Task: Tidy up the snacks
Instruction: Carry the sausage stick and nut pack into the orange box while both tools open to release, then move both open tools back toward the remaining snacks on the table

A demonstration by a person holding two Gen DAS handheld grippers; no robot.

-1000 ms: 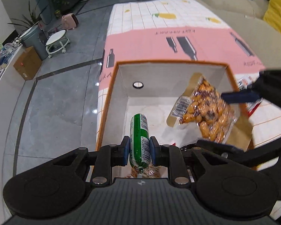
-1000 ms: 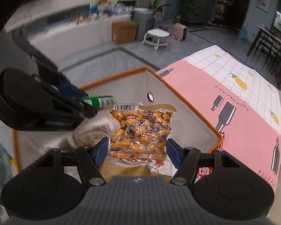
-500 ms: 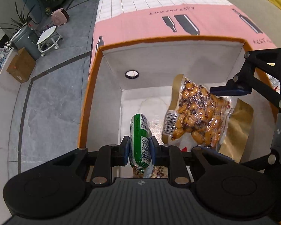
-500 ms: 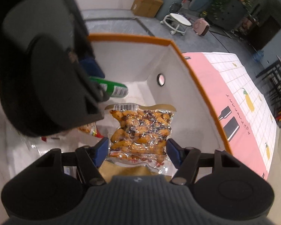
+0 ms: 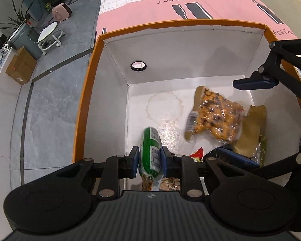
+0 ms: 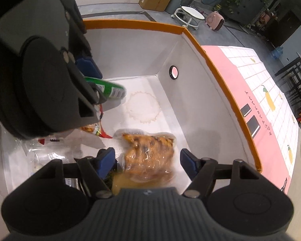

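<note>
Inside the orange-rimmed box (image 5: 86,104), the left claw (image 5: 150,158) is opening, its pads seemingly still against the green snack tube (image 5: 150,150). The right claw (image 6: 147,160) is opening too, released around the blurred, clear-wrapped snack pack (image 6: 150,152) above the box floor.

Bright, even indoor light fills both views. The white box (image 5: 182,56) interior shows soft shadows. Glare glints off the pouch (image 5: 216,118), which is motion-blurred. Fisheye bending curves the box rim and floor at the edges.
</note>
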